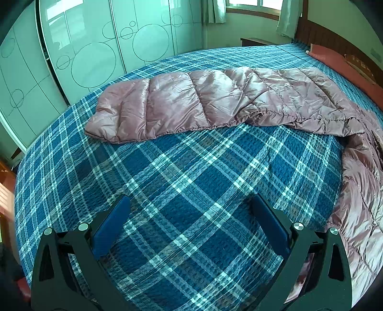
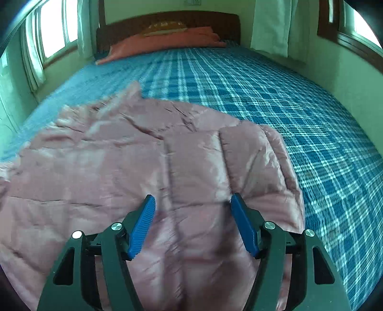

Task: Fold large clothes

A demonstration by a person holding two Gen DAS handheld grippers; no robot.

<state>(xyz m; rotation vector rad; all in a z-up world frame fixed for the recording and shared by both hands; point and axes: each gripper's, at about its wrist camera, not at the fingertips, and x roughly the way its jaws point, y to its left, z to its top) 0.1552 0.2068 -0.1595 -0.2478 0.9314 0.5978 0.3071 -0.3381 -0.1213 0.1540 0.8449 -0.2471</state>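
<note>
Pink puffer coat (image 1: 215,100) — headboard (image 2: 167,21) right-view only

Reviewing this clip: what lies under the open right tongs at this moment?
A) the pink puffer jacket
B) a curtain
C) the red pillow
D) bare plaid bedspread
A: in the right wrist view the right tongs stand open over the pink puffer jacket, with nothing pinched between the blue pads.

No readable text anywhere

Neither wrist view shows a legible word, label, brand or number; the wardrobe doors (image 1: 95,47) carry only drawn circles and lines, and the bedspread (image 1: 191,179) only plaid.
</note>
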